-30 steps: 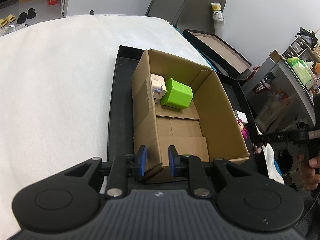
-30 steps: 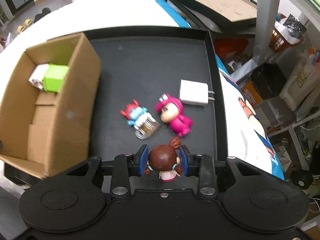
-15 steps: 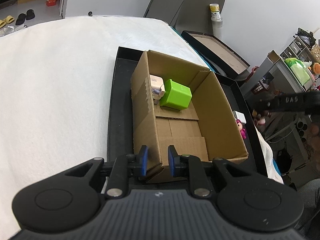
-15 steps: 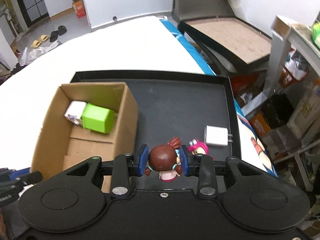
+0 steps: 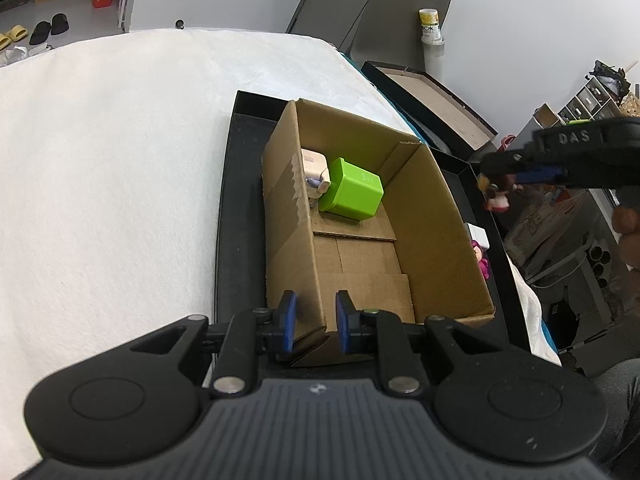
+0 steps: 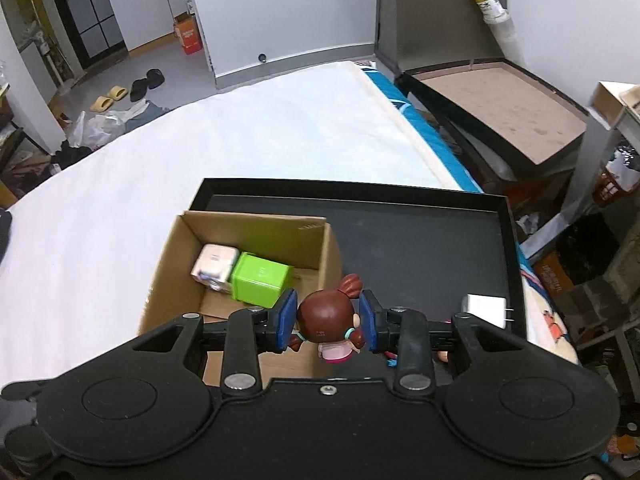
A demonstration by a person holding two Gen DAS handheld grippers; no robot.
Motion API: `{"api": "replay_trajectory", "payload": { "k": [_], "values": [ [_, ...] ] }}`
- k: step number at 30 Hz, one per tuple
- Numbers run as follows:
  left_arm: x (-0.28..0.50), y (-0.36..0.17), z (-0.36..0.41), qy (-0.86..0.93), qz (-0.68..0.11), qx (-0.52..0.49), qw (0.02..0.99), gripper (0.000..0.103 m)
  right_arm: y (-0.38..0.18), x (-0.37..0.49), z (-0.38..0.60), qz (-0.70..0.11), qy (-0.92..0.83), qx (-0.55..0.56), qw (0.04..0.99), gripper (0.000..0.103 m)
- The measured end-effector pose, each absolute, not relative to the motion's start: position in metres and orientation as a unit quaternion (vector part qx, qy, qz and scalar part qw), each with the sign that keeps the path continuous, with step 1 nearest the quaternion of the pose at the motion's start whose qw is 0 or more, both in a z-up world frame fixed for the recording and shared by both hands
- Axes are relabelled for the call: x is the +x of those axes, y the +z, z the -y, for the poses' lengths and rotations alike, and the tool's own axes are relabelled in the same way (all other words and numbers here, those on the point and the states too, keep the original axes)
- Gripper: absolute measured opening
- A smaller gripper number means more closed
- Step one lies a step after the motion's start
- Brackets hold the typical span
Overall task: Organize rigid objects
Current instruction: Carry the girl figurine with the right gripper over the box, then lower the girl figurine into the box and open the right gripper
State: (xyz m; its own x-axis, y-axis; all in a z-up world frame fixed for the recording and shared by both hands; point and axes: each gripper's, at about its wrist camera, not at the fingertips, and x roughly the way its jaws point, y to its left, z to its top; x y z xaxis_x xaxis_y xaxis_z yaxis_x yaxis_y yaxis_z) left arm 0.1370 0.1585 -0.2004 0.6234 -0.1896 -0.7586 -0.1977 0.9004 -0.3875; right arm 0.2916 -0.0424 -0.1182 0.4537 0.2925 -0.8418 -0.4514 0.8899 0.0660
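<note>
A cardboard box (image 5: pixel 432 232) stands open in a black tray (image 5: pixel 240 208) on a white cover. A green cube (image 5: pixel 352 194) and a white cube (image 5: pixel 314 164) lie at its far end. My left gripper (image 5: pixel 316 322) is shut on the box's near wall. My right gripper (image 6: pixel 328 316) is shut on a brown-haired doll (image 6: pixel 326 314), held in the air over the box's right wall (image 6: pixel 330 248). From the left wrist, that doll (image 5: pixel 498 196) hangs right of the box. A white charger (image 6: pixel 484 310) and a pink figure (image 5: pixel 482 260) lie on the tray (image 6: pixel 420 248).
White cover (image 5: pixel 120 180) spreads to the left of the tray. A second black tray with a brown board (image 6: pixel 500 112) leans at the back right. Shelves and clutter (image 5: pixel 580 220) fill the right side. A person's hand (image 5: pixel 626 232) holds the right gripper.
My right gripper has risen with the doll and moved left from the tray floor toward the box. The left gripper has kept still on the box wall.
</note>
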Motion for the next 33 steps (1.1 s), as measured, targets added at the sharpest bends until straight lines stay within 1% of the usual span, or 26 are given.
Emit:
{"api": "replay_trajectory", "payload": {
  "k": [19,33],
  "values": [
    [0.136,-0.201,-0.159,0.000,-0.433,-0.224,0.873,0.020,-0.142,0.306,-0.013,-0.481,0.218,-0.106,0.843,0.034],
    [0.138,-0.200,-0.159,0.003,-0.435,-0.218,0.873,0.020,-0.149,0.293,-0.041,-0.498,0.258,-0.092,0.823,0.034]
  ]
}}
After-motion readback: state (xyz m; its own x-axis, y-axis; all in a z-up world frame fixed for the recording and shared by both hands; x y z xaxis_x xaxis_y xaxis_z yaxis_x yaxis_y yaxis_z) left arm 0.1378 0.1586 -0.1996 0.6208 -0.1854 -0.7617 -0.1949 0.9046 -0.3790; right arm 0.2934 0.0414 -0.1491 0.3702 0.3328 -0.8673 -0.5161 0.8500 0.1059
